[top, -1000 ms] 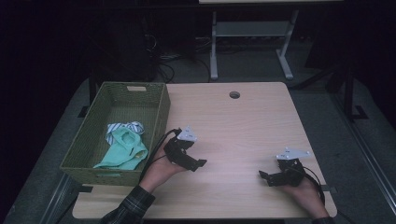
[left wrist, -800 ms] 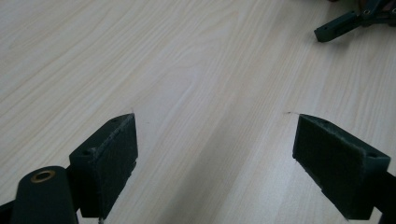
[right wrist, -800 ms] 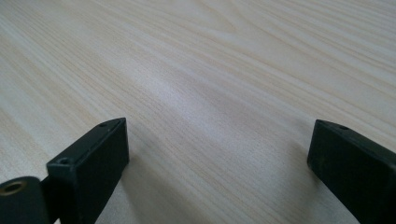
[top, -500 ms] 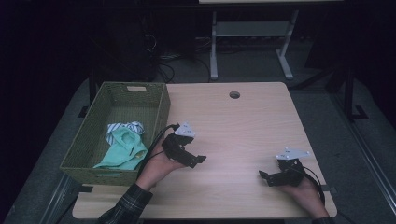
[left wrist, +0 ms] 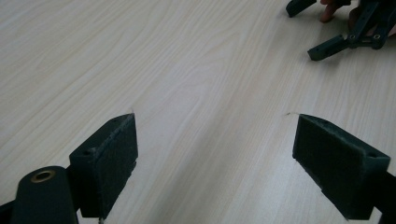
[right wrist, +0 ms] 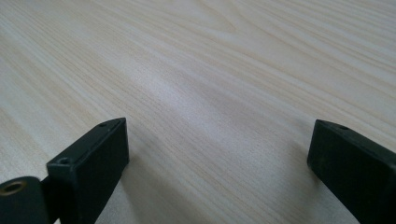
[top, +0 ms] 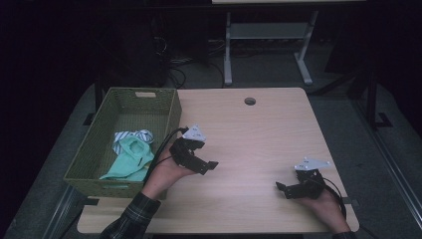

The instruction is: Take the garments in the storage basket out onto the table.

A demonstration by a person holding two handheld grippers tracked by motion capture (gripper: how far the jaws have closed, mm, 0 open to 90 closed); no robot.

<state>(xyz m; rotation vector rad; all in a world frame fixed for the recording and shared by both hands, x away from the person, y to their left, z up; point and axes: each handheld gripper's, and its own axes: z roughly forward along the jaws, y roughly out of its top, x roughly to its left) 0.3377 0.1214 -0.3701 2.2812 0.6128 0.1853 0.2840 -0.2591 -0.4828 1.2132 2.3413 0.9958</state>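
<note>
— Where are the two grippers?

— Both are over the table [top: 259, 129]. The left gripper [top: 206, 167] sits just beside the basket [top: 164, 112], held in a hand with a plaid sleeve [top: 127, 221]. The right gripper [top: 284, 189] is near the front right edge, well apart from the left one.

— Are they holding anything?

— No. In each gripper view the jaws stand wide apart with bare wood between them.

— What is in the basket?

— A green cloth [top: 130, 159] and a striped cloth [top: 134, 135] touching it. They lie in the front half.

— Anything else?

— A small round hole [top: 250, 101] near the table's far edge.
</note>
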